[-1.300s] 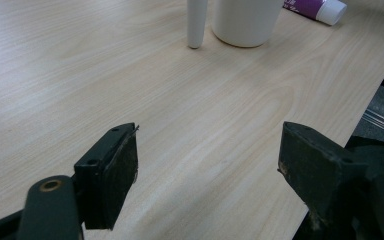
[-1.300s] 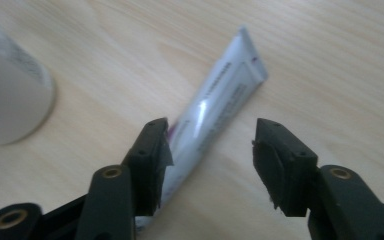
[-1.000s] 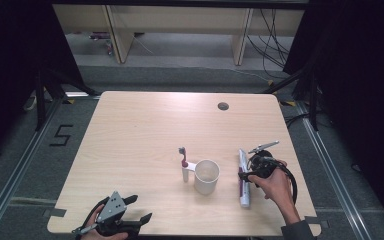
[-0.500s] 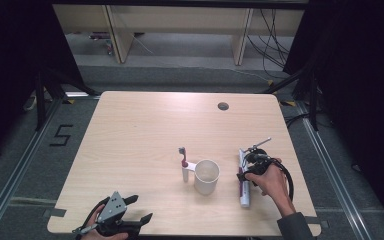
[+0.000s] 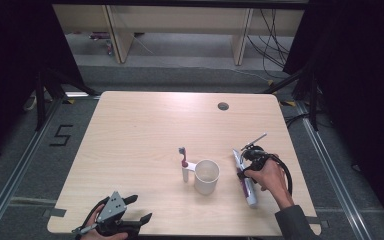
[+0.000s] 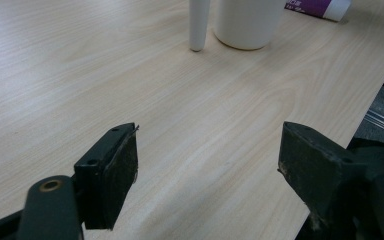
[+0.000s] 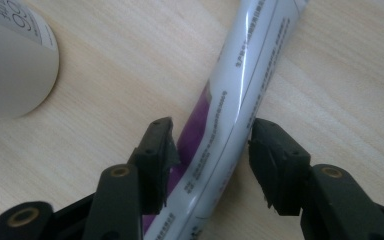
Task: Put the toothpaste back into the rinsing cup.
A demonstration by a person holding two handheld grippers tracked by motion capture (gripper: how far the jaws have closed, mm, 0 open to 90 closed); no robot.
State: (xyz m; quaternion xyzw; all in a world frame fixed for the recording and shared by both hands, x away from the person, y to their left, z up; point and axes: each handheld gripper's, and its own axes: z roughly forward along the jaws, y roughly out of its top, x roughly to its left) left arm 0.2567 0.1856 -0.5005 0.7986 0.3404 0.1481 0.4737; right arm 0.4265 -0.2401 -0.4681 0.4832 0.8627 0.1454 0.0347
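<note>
Right gripper (image 7: 210,150) is down over the tube (image 7: 240,90), jaws straddling it, not quite clamped yet. The tube lies flat on the worktop (image 5: 140,130) right of the cup (image 5: 206,176). Left gripper (image 6: 207,165) sits near the front edge, jaws wide apart.

- We see a table (image 5: 140,130) of pale wood-grain laminate, smooth with a soft sheen under our left gripper (image 6: 207,170).
- That gripper's fingers (image 6: 117,172) look like matt black plastic, their edges worn and rough.
- Between the jaws of our right gripper (image 7: 210,160) lies a tube (image 7: 240,85), glossy white and purple plastic with fine print.
- Beyond those jaws to the left, the cup (image 7: 10,65) is matt white, smooth, with a printed label.
- The toothbrush (image 5: 184,165) handle looks like smooth white plastic.
</note>
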